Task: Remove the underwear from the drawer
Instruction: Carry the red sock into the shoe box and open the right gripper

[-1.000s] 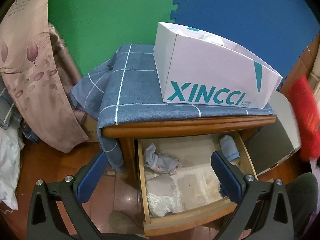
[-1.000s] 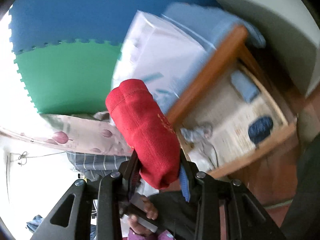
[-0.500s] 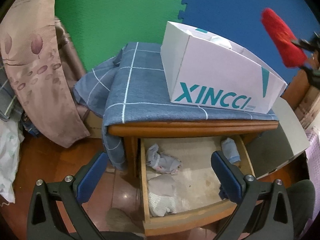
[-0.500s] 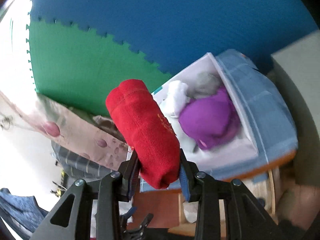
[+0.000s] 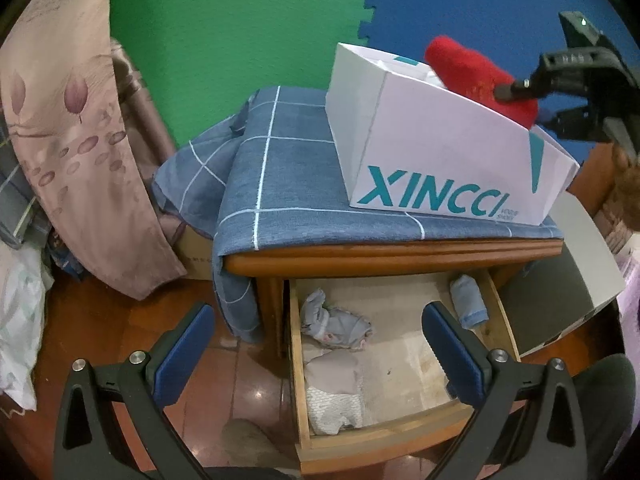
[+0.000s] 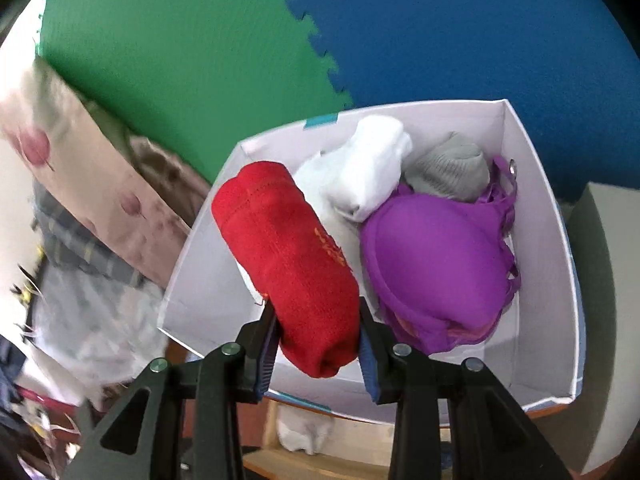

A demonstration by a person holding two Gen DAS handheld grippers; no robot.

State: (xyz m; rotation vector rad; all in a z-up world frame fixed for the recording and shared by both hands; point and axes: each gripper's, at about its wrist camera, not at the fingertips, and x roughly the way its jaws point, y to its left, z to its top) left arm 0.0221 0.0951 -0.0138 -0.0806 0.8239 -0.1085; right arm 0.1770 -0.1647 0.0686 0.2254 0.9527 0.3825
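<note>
Right gripper (image 6: 318,330) clamped on a rolled red underwear (image 6: 286,264), held over the open white XINCCI box (image 5: 440,168) on the nightstand (purple bra (image 6: 440,264), white and grey pieces already inside). Left gripper (image 5: 316,354) jaws wide apart, nothing between them, hovering above the open drawer (image 5: 384,436). Drawer holds a crumpled grey garment (image 5: 336,320), a blue roll (image 5: 468,304), a white-beige piece (image 5: 336,392).
</note>
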